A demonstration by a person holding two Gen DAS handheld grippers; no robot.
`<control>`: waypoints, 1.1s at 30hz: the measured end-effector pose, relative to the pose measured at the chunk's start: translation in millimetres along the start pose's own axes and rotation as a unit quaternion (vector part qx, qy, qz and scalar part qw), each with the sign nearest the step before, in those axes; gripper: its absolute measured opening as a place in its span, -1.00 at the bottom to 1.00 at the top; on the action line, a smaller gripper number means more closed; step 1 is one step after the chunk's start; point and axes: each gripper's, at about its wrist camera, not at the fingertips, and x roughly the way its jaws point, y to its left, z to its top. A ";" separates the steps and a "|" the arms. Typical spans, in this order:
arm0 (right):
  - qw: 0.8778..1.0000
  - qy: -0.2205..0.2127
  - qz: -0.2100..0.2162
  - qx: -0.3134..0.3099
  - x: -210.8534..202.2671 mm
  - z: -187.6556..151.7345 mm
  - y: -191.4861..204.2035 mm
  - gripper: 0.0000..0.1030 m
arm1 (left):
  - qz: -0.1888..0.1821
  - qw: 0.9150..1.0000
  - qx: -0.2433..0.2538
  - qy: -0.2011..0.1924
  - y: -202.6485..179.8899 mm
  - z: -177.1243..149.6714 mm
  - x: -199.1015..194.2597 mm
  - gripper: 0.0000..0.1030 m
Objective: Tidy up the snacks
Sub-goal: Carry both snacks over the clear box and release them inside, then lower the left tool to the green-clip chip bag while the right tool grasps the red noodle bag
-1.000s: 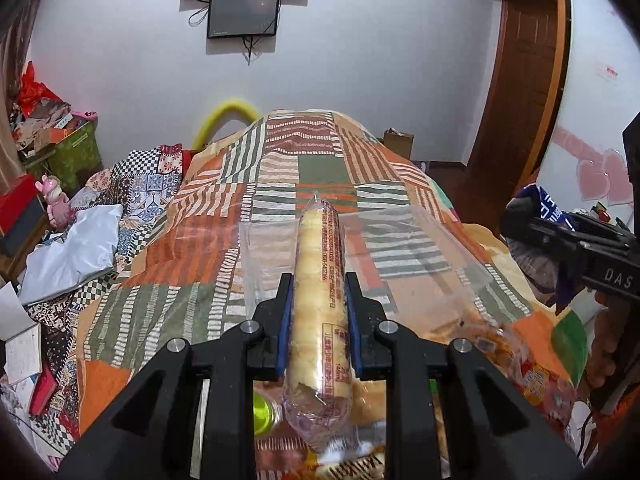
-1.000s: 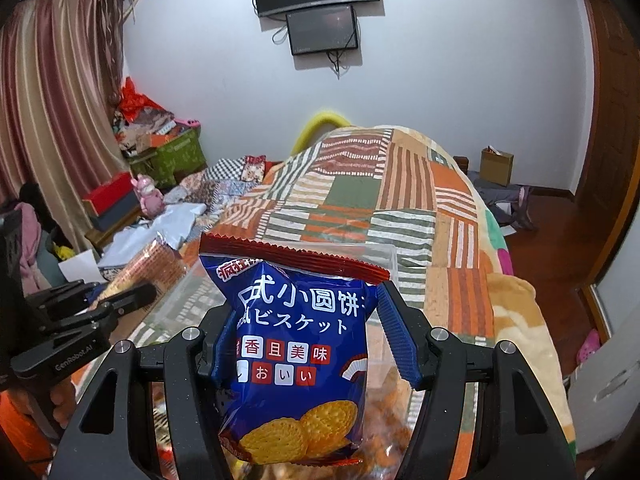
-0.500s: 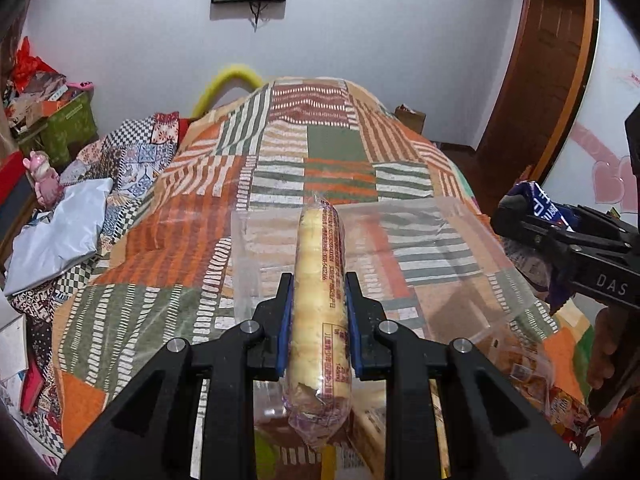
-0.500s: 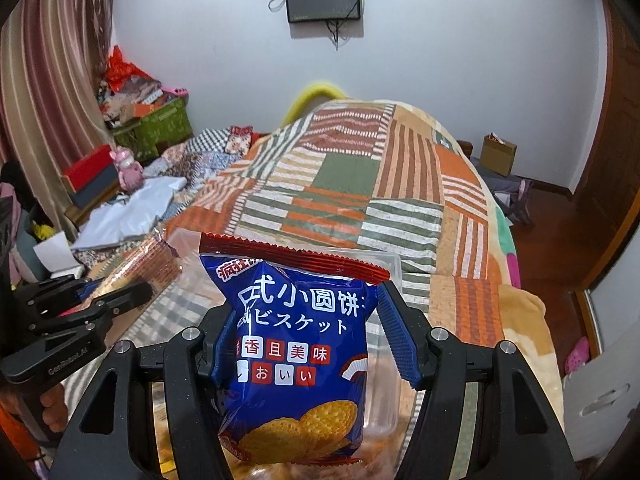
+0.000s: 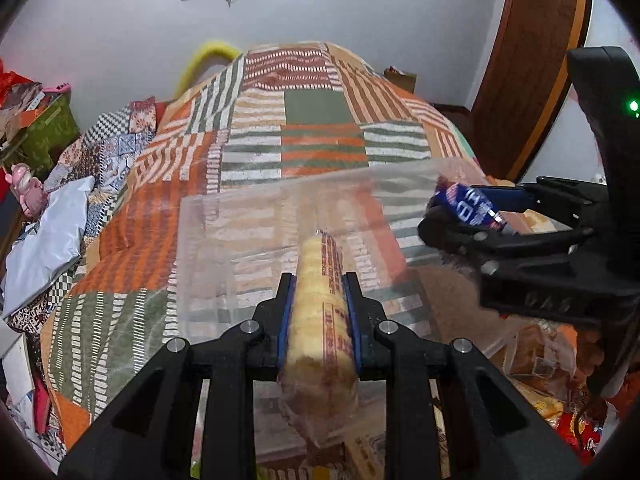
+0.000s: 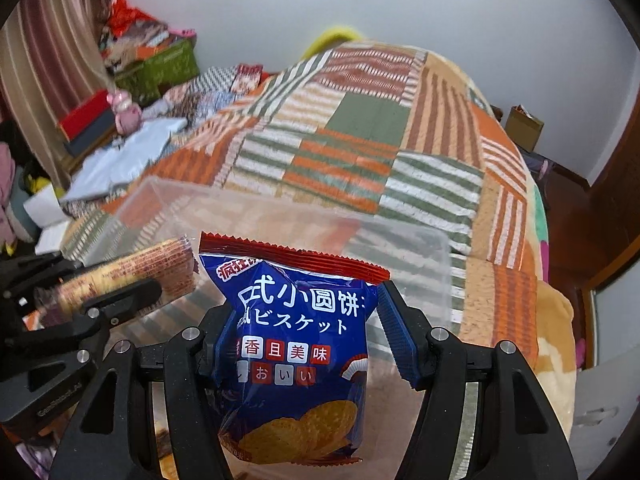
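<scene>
My left gripper (image 5: 318, 280) is shut on a long roll of yellow crackers in clear wrap (image 5: 320, 320), held lengthwise over a clear plastic bin (image 5: 208, 248) on the patchwork bedspread. My right gripper (image 6: 304, 304) is shut on a blue biscuit bag with a red top edge (image 6: 296, 344), also above the clear bin (image 6: 432, 264). In the left wrist view the right gripper (image 5: 464, 208) shows at the right with the blue bag (image 5: 468, 206). The right wrist view has the left gripper (image 6: 160, 276) and the cracker roll (image 6: 136, 268) at the left.
The patchwork bedspread (image 5: 320, 112) runs away to a white wall. More snack packets (image 5: 540, 360) lie at the near right. Clutter, a grey bag (image 5: 44, 236) and boxes fill the floor at the left. A wooden door (image 5: 532, 60) stands at the right.
Both grippers have come down and forward toward the clear bin, each keeping its snack. The bin now looms larger, and the two grippers stand closer together.
</scene>
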 end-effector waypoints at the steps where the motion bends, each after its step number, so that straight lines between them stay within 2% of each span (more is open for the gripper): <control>1: 1.000 0.007 -0.002 -0.007 4.0 -0.8 2.4 0.17 | -0.001 1.000 -0.002 0.004 0.6 0.3 2.3 -0.56; 8: 0.999 0.044 0.002 -0.028 20.5 -7.5 8.5 0.17 | -0.002 1.000 -0.004 0.016 3.3 -1.0 9.6 -0.56; 17: 0.998 0.048 0.003 -0.030 19.1 -10.7 11.0 0.22 | 0.005 1.000 -0.013 0.015 6.5 -4.2 6.2 -0.55; 20: 0.999 0.042 0.002 -0.031 13.0 -11.7 11.8 0.22 | 0.007 1.000 -0.024 0.013 10.0 -5.8 0.9 -0.45; 25: 1.000 0.023 0.005 -0.019 -7.5 -15.4 7.9 0.22 | 0.018 0.999 -0.038 -0.011 14.8 -8.3 -21.4 -0.02; 29: 1.000 -0.004 0.006 -0.006 -34.5 -20.3 3.4 0.26 | 0.025 0.998 -0.044 -0.034 16.5 -11.2 -46.8 0.09; 33: 0.999 -0.037 0.005 0.006 -65.8 -29.2 -0.2 0.41 | 0.025 0.997 -0.046 -0.053 13.3 -17.5 -72.4 0.21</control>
